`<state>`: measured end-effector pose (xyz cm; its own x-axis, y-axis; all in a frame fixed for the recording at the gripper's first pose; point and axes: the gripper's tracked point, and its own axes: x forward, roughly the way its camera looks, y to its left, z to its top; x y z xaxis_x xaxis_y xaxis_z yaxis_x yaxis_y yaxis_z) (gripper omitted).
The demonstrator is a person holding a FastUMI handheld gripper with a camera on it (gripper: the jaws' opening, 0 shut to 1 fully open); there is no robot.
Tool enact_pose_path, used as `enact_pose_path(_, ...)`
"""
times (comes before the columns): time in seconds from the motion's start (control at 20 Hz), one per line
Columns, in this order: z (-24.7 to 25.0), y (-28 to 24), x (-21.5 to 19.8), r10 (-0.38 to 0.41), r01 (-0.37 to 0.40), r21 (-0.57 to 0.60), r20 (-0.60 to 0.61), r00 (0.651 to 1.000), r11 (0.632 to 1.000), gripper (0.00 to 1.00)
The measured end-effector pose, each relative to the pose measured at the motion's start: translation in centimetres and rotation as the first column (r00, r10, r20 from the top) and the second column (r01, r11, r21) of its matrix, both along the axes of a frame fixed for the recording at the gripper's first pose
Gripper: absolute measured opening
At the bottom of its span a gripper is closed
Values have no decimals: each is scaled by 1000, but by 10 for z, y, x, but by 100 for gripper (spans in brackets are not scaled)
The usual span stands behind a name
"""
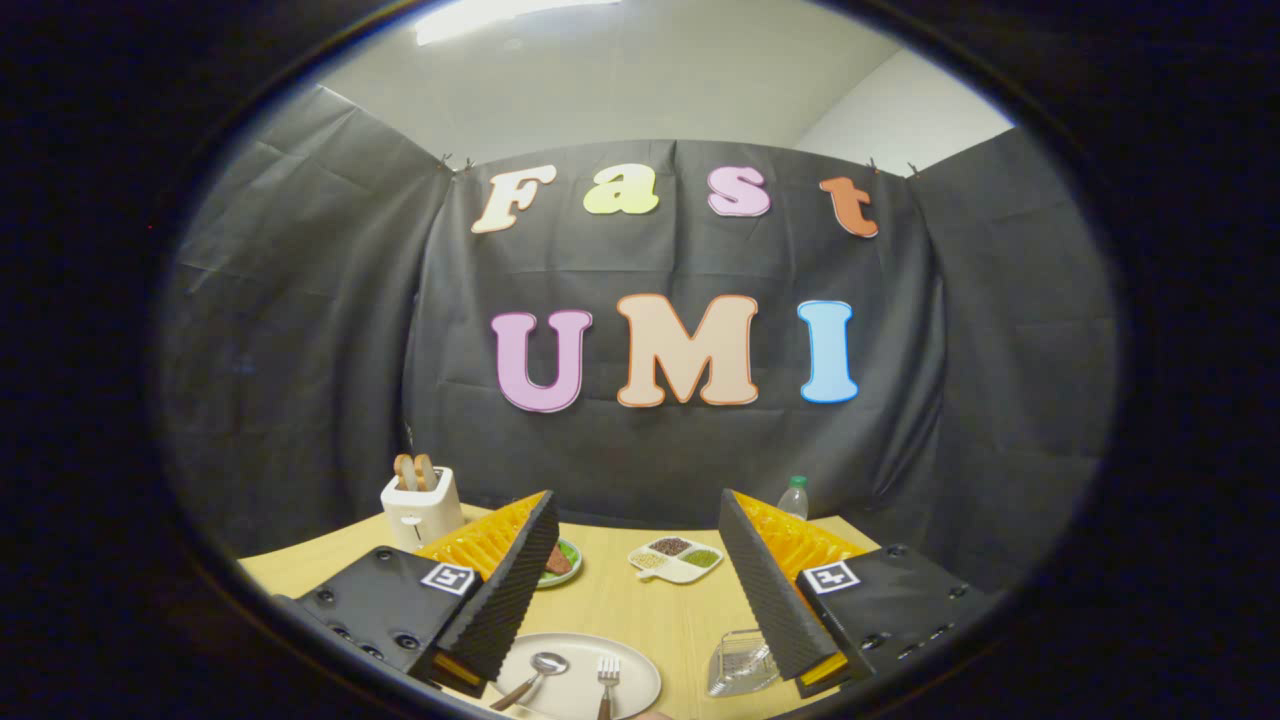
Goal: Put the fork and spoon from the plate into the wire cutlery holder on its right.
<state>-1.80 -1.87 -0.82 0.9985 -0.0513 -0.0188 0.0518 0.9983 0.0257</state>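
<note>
- far left on the wooden table [620, 610]: white toaster [420, 510] with two slices standing up out of it.
- just right of that, half hidden behind the left finger: small green dish [565, 560] holding something dark.
- near edge, between the fingers and low: pale plate [640, 685], spoon [535, 675] on its left half, fork [608, 680] on its right half, side by side and apart, heads pointing away, handles toward the camera.
- mid table, beyond the plate: white divided dish [676, 560] with three sorts of dry grains or beans.
- gripper [640, 580]: spread wide, nothing between the fingers, held above the plate and clear of both pieces.
- right of the plate, partly behind the right finger: wire cutlery holder [740, 665], open top, standing near the plate.
- far right at the back: small clear bottle [793, 497] with a green cap.
- handling, as a judgement: both pieces look like stiff, light, smooth metal, lying flat, likely to slip; best pinched across the narrow handle near the middle, tilted handle-up before lowering into the holder.
</note>
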Motion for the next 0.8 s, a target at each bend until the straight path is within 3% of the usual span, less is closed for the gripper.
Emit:
enact_pose_path(0.4, -9, 20, 19, 69, -68, 30, -15, 998, 997, 100)
enact_pose_path(0.8, -71, 26, 33, 112, -106, 38, -211, 971, 994, 100)
